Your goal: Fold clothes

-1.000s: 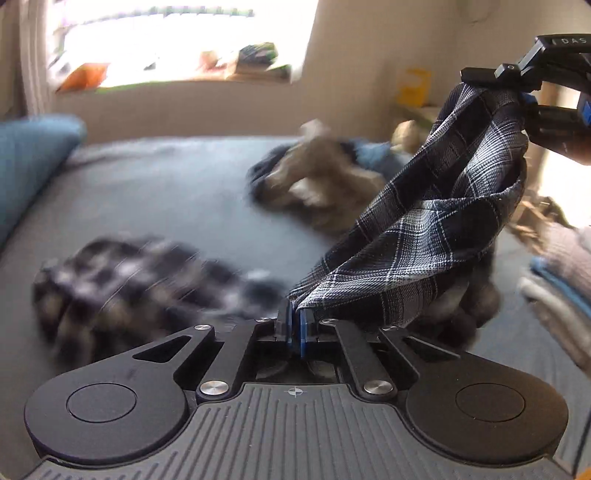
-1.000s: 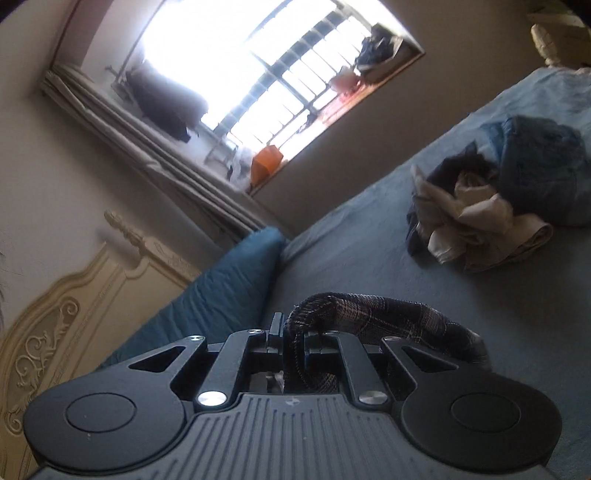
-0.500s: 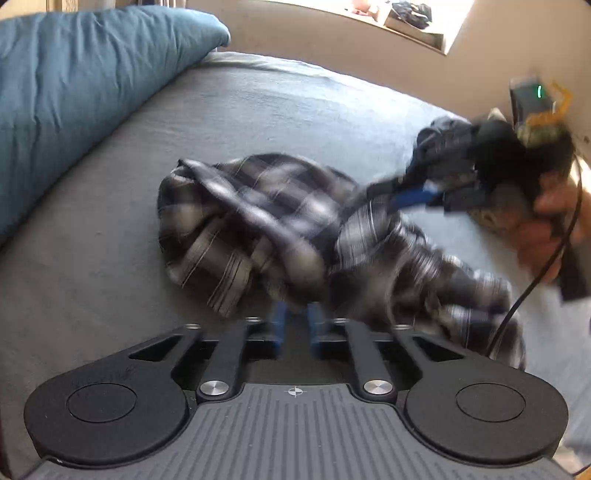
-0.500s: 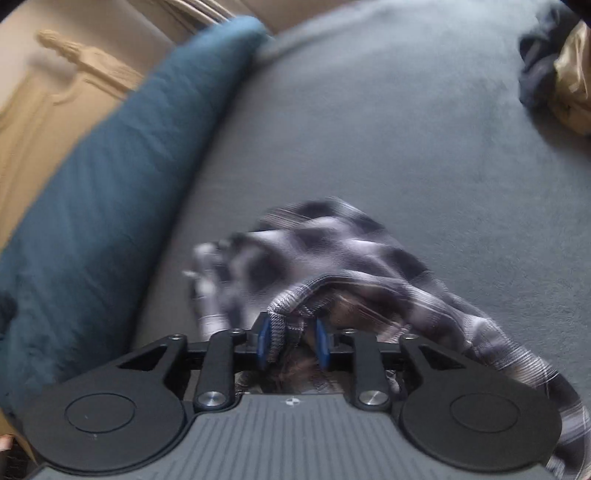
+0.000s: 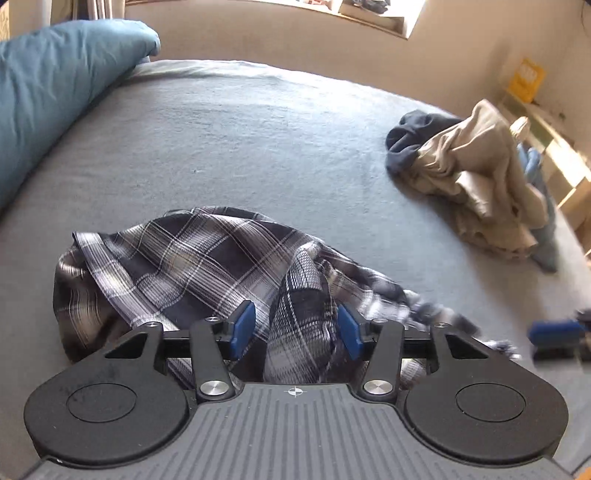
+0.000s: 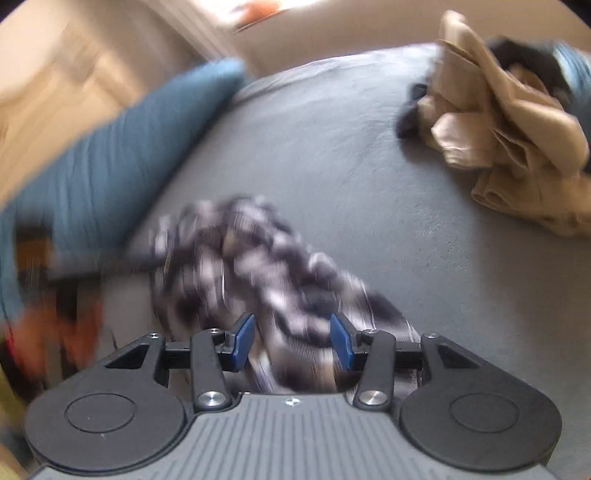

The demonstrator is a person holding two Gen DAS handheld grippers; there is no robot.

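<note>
Now | blue pillow [image 5: 55,88] at the bed's [image 5: 258,140] left edge | plaid shirt [image 5: 192,266] crumpled on the bed | left claw [image 5: 295,330] parted, a fold between its pads, unpinched | right claw [image 6: 291,338] opening, blurred shirt cloth loose between | beige and dark clothes pile [image 5: 476,177] far right

A bedroom in a home: a wide bed [image 5: 258,147] covered in a grey-blue sheet filled both views, with a teal pillow [image 5: 55,92] along its left edge. Crumpled clothes lay on it, a plaid shirt [image 5: 192,266] and a beige-and-navy heap [image 5: 472,177]. A sunlit window ledge [image 5: 369,18] ran along the cream wall beyond.
</note>
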